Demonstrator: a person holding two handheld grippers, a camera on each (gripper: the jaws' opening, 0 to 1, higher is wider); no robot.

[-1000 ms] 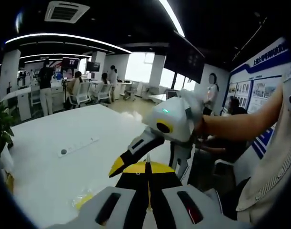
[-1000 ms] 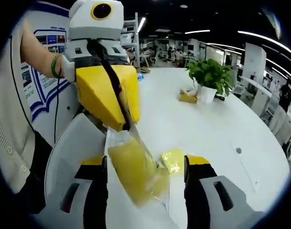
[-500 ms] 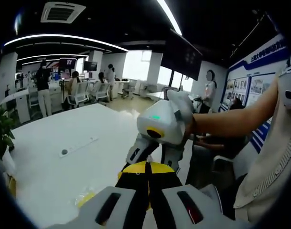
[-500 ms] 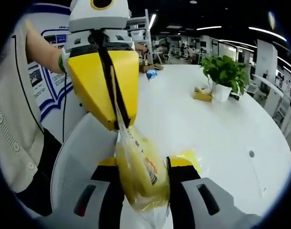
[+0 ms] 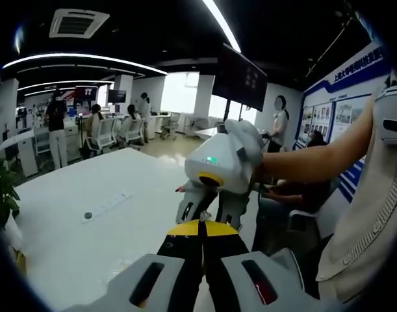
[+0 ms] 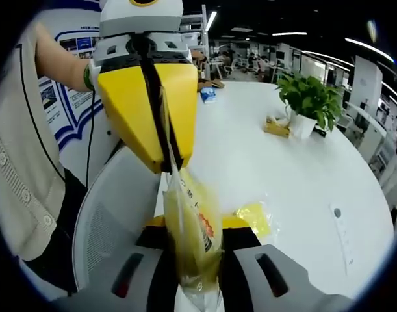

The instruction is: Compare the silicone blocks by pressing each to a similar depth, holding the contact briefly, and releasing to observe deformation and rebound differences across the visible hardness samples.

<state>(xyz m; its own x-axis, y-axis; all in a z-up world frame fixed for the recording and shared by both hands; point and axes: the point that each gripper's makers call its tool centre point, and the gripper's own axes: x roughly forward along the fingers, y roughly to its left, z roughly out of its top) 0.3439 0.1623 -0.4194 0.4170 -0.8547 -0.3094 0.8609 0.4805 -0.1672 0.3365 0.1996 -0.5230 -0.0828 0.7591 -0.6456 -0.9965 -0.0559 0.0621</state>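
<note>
in the right gripper view, i am seeing both grippers holding one clear plastic bag [image 6: 193, 240] with yellow contents above the white desk [image 6: 276, 162]. the left gripper [image 6: 166, 166], with its yellow jaws pressed together, is pinching the top edge of the bag, and the bag is hanging down from it. my right gripper [image 6: 193, 250] is clenching the lower part of the same bag between its jaws, which are standing close against the bag's sides. a second small yellow packet [image 6: 253, 218] is lying on the desk just behind the right gripper. a potted plant [image 6: 308, 101] is standing farther back on the desk, well apart from the bag.

in the left gripper view, the left gripper [image 5: 199, 229] is showing its yellow tips closed together, and the right gripper [image 5: 217, 172] is sitting just beyond them, held by a gloved hand [image 5: 245, 140]. i cannot tell whether the bag holds silicone blocks.
</note>
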